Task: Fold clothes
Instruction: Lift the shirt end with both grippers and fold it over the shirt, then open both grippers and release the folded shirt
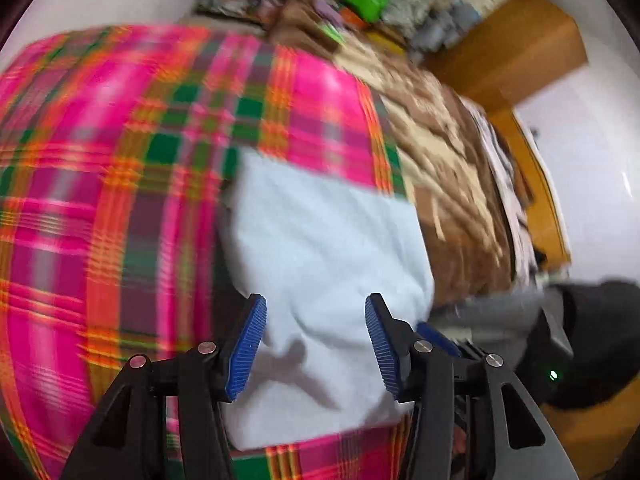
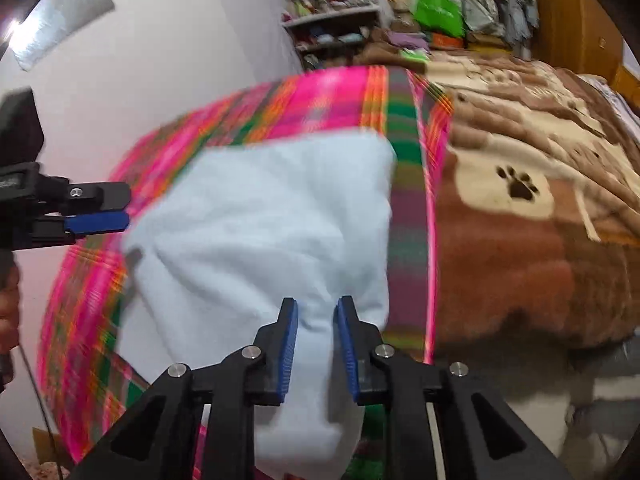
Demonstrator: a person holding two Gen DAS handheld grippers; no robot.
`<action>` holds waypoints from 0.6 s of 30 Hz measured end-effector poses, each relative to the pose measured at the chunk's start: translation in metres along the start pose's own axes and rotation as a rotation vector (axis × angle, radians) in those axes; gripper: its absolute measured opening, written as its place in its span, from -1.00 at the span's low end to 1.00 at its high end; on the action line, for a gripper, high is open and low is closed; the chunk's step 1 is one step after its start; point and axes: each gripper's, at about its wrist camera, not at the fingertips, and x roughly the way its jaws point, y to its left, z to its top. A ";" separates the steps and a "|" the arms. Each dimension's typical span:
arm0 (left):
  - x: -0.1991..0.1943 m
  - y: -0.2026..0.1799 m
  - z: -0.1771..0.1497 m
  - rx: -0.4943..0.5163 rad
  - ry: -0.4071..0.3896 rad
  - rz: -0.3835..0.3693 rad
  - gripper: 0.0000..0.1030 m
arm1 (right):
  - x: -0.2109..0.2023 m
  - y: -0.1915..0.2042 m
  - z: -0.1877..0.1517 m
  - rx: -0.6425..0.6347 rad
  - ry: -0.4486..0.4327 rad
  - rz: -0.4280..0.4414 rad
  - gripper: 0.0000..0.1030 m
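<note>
A pale blue garment point(image 1: 320, 240) lies on a pink plaid cloth point(image 1: 120, 160) spread over the bed. My left gripper point(image 1: 314, 304) hovers over the garment's near part with its jaws wide apart and nothing between them. It also shows at the left edge of the right wrist view as the left gripper point(image 2: 120, 208), beside the garment's left edge. My right gripper point(image 2: 316, 304) has its fingers drawn in on a bunched corner of the pale blue garment point(image 2: 272, 220), and creases run toward it. In the left wrist view the right gripper point(image 1: 436, 332) sits at the garment's right corner.
A brown and cream paw-print blanket point(image 2: 540, 220) covers the bed to the right of the plaid cloth point(image 2: 408, 200). Cluttered shelves point(image 2: 332, 28) and a green bag point(image 2: 438, 12) stand at the far wall. A wooden wardrobe point(image 1: 520, 44) is at the right. Both views are motion-blurred.
</note>
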 end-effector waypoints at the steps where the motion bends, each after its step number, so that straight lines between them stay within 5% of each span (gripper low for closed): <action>1: 0.009 0.001 -0.004 0.012 0.027 0.036 0.02 | 0.001 0.000 -0.005 0.003 0.008 -0.012 -0.58; 3: 0.026 0.012 -0.013 0.020 0.085 0.113 0.02 | -0.002 -0.001 -0.012 0.019 0.023 -0.023 -0.58; 11: 0.028 0.037 -0.027 0.013 0.137 0.101 0.06 | -0.019 0.000 -0.028 0.106 0.011 -0.055 -0.55; 18: 0.013 0.029 -0.045 0.125 0.133 0.152 0.07 | -0.015 0.007 -0.042 0.142 0.028 -0.118 -0.36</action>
